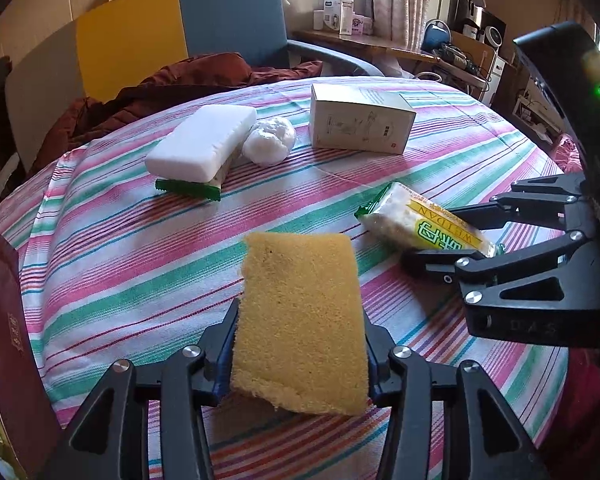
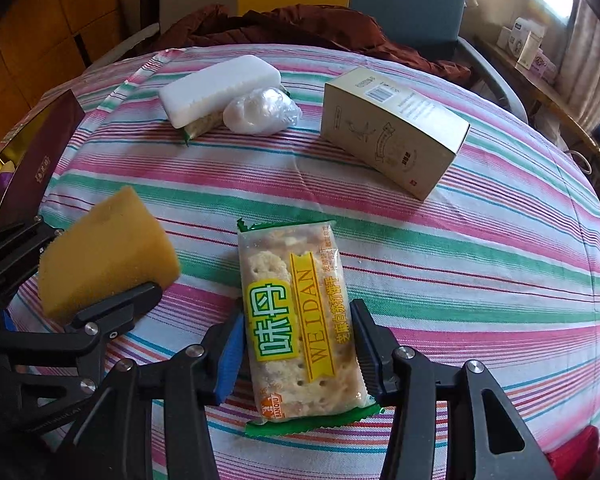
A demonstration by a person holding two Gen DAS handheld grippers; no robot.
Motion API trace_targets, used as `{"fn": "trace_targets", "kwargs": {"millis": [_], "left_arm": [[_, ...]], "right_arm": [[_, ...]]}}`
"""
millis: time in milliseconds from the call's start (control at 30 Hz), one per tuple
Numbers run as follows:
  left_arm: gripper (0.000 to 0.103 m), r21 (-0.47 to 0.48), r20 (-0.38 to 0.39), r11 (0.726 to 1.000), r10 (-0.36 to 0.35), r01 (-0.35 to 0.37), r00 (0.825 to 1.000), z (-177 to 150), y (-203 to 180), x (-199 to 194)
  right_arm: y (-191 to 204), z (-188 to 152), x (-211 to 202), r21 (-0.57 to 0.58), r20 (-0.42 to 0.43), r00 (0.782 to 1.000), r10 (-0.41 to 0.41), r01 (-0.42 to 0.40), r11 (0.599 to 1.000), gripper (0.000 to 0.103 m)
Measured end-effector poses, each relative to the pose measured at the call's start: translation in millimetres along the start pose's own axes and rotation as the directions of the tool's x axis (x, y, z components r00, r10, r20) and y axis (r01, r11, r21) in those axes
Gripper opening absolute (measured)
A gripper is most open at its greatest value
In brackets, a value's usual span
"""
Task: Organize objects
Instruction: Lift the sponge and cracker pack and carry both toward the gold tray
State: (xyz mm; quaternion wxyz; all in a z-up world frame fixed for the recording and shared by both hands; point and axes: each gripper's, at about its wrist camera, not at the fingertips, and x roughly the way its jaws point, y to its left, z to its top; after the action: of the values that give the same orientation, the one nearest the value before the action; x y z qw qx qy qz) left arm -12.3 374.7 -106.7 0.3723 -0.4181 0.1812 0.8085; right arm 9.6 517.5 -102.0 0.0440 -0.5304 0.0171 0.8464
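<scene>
My left hand-held gripper (image 1: 300,360) grips the yellow sponge (image 1: 300,328) above the counter (image 1: 140,272). My right hand-held gripper (image 2: 298,344) clamps the cracker packet (image 2: 300,320), long axis toward twelve o'clock, sponge at nine.

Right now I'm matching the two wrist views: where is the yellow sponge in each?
Left wrist: yellow sponge at bottom centre, between the left tongs.
Right wrist: at left edge, in the same tongs.
Shared landmark: cardboard box on the far side.
</scene>
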Motion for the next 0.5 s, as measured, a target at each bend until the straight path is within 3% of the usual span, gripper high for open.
{"fn": "trace_targets", "kwargs": {"millis": [233,367,500], "left_arm": [[0.05,-0.003,0.003,1.0,0.007,-0.007,1.0,-0.3,-1.0,-0.1],[0.049,0.014,-0.002,0.999,0.05,-0.05,0.999,0.5,-6.3,-5.6],[0.049,0.006,0.039,0.997,0.072,-0.072,0.997,3.1,-2.0,-25.5]], "right_arm": [[1.0,2.0,2.8,0.002,0.006,1.0,0.003,-0.003,1.0,0.052],[2.8,1.7,3.1,-0.009,0.014,1.0,-0.005,0.005,1.0,0.052],[4.1,1.2,3.1,-0.015,0.017,1.0,-0.01,0.01,1.0,0.052]]}}
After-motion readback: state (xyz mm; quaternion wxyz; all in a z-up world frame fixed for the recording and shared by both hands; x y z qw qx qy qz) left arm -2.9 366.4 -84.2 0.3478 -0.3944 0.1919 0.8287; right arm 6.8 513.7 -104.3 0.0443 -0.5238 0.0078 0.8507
